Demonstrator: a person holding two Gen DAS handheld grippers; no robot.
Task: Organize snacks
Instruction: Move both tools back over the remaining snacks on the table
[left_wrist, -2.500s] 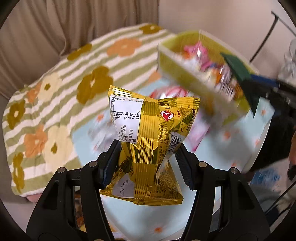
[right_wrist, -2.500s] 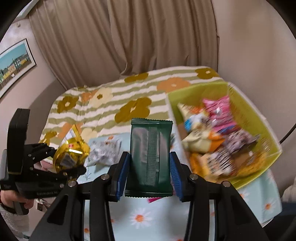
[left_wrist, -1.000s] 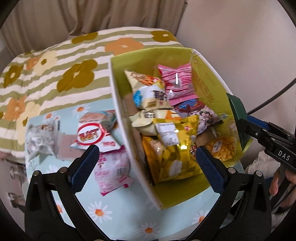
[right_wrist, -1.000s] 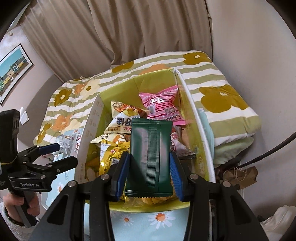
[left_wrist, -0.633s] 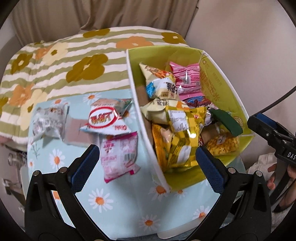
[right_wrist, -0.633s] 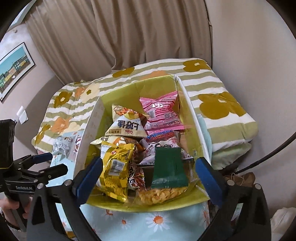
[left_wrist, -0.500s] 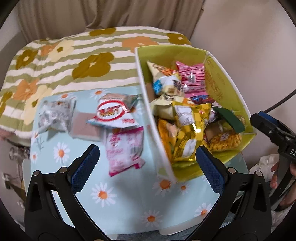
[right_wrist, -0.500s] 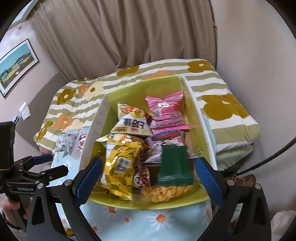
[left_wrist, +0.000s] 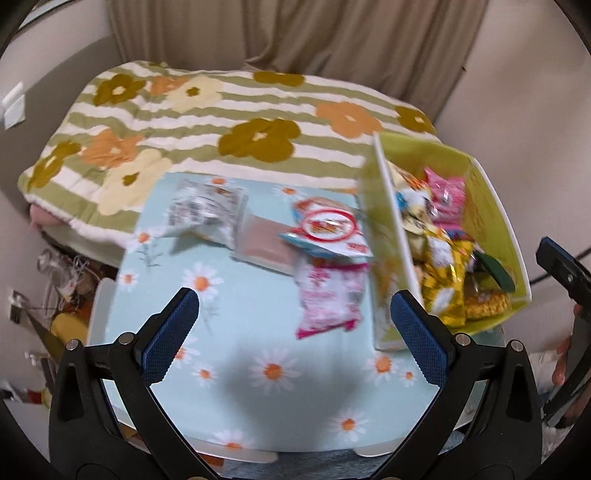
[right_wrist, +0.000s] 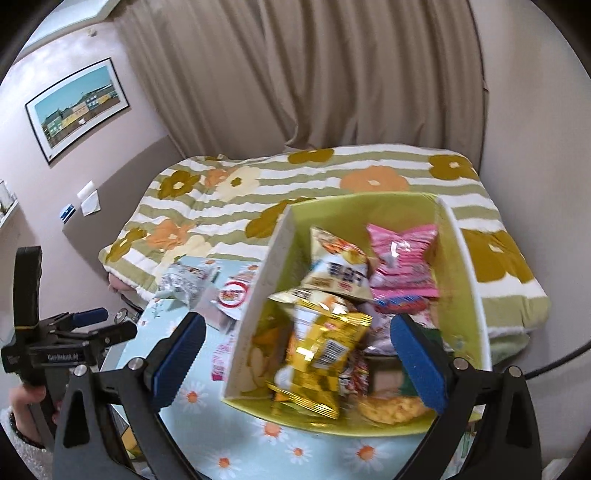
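A lime-green box (left_wrist: 491, 206) (right_wrist: 373, 210) at the table's right holds several snack packs, among them a gold pack (right_wrist: 321, 343) (left_wrist: 443, 280), a pink pack (right_wrist: 404, 258) and a dark green pack (left_wrist: 495, 271). On the daisy-print table lie a pink-and-white pack (left_wrist: 328, 299), a red-and-white pack (left_wrist: 327, 230), a silver pack (left_wrist: 203, 210) (right_wrist: 184, 280) and a flat brown pack (left_wrist: 264, 243). My left gripper (left_wrist: 295, 328) is open and empty above the table's front. My right gripper (right_wrist: 295, 358) is open and empty over the box's near end.
A bed with a green-striped flower blanket (left_wrist: 221, 122) (right_wrist: 332, 177) lies behind the table. Beige curtains (right_wrist: 295, 74) hang at the back. Clutter sits on the floor left of the table (left_wrist: 62, 273). The left gripper's handle shows in the right wrist view (right_wrist: 55, 350).
Both grippers let go of their packs, the gold and the dark green, into the box. Since then the left gripper has swung left over the table and the right gripper has drawn back.
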